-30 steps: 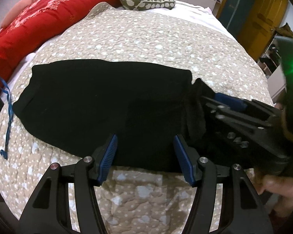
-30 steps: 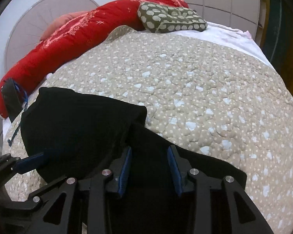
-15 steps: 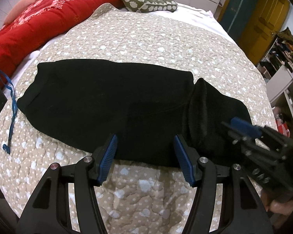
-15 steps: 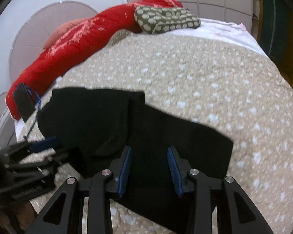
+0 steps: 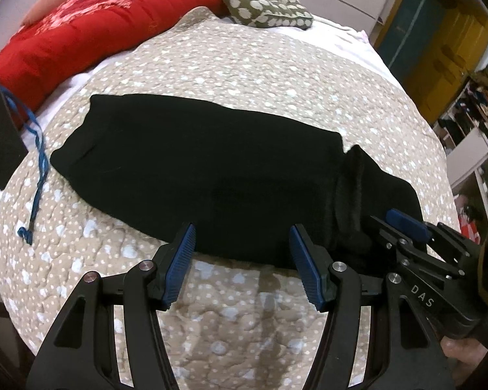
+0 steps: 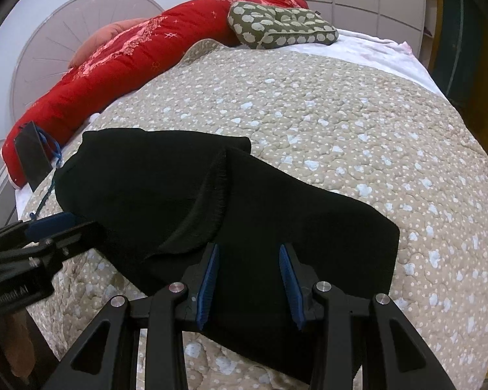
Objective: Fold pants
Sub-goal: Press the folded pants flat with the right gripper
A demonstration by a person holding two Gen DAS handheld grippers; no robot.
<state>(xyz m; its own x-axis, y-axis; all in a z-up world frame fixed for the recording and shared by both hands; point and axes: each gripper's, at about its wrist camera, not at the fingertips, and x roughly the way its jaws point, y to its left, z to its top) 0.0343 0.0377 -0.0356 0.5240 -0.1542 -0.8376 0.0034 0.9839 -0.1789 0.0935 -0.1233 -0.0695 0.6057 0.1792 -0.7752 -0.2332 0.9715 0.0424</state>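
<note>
Black pants (image 5: 205, 169) lie flat across the beige quilted bedspread (image 5: 244, 65), folded lengthwise, with a raised fold ridge (image 5: 351, 191) near their right end. My left gripper (image 5: 242, 260) is open and empty, hovering at the pants' near edge. My right gripper (image 6: 249, 279) is open and empty above the right part of the pants (image 6: 292, 214). The right gripper also shows in the left wrist view (image 5: 406, 227), just right of the ridge. The left gripper also shows in the right wrist view (image 6: 48, 224) at the left.
A red quilt (image 5: 97, 22) and a green spotted cushion (image 5: 266, 9) lie at the head of the bed. A dark phone-like slab (image 5: 0, 136) with a blue cord (image 5: 37, 162) lies at the left edge. Shelves and a yellow door stand at the right.
The right gripper has let go of the pants, pulled back toward the near right and now hovers open. The left gripper has drawn back slightly. The pants lie flatter.
</note>
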